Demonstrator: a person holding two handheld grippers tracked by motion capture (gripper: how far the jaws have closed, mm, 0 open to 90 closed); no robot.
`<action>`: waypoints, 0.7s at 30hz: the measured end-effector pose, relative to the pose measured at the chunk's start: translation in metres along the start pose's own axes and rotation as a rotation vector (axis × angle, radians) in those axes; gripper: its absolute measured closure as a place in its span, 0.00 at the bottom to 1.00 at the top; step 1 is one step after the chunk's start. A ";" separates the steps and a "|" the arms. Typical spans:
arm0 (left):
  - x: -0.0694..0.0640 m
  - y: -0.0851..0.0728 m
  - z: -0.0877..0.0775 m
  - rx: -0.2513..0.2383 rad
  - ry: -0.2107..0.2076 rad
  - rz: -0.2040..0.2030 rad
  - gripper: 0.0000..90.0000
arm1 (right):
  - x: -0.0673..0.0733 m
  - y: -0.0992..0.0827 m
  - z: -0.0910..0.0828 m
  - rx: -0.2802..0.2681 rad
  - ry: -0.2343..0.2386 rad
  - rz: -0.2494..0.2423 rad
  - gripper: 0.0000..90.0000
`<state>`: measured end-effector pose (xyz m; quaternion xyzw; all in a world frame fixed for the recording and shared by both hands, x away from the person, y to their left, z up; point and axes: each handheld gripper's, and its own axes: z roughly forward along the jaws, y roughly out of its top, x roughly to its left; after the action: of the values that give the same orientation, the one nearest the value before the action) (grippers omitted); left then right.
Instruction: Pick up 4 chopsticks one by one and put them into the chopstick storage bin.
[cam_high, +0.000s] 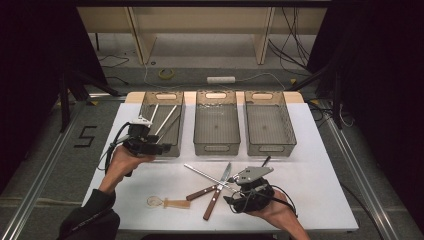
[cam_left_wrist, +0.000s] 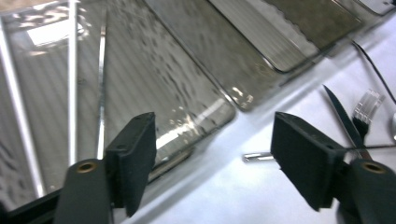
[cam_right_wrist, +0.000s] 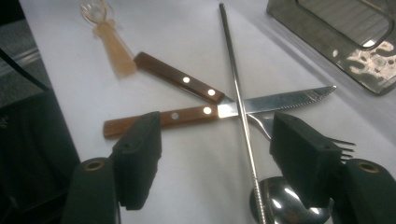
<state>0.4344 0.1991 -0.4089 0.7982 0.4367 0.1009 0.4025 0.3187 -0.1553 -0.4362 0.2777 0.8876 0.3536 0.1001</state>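
Observation:
My left gripper (cam_left_wrist: 215, 161) is open with nothing between its jaws, above the near corner of the left grey bin (cam_left_wrist: 187, 79). Metal chopsticks (cam_left_wrist: 72, 84) lie inside that bin. In the high view the left gripper (cam_high: 159, 147) hovers at that bin's (cam_high: 165, 95) front edge. My right gripper (cam_right_wrist: 217, 158) is open low over a cutlery pile. A single metal chopstick (cam_right_wrist: 238, 102) runs between its jaws, untouched by the pads. Under it cross a wood-handled knife (cam_right_wrist: 280, 100) and a wood-handled fork (cam_right_wrist: 177, 79). A metal spoon bowl (cam_right_wrist: 275, 205) lies by the right jaw.
The middle bin (cam_high: 216, 95) and the right bin (cam_high: 263, 95) stand side by side at the back of the white table (cam_high: 320, 200). A clear spoon with a pale handle (cam_high: 167, 202) lies near the front edge. Black curtains flank the table.

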 end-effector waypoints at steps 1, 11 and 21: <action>-0.002 -0.002 0.000 -0.009 -0.006 -0.002 0.32 | -0.002 0.001 0.002 0.010 -0.002 -0.006 0.42; -0.025 -0.026 -0.008 -0.053 -0.059 0.045 0.27 | -0.016 0.010 0.025 0.100 -0.002 -0.010 0.61; -0.046 -0.042 -0.013 -0.096 -0.103 0.084 0.25 | -0.023 0.010 0.041 0.179 -0.010 -0.005 0.72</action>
<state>0.3744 0.1827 -0.4218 0.7998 0.3761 0.0975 0.4576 0.3570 -0.1386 -0.4591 0.2852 0.9158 0.2714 0.0799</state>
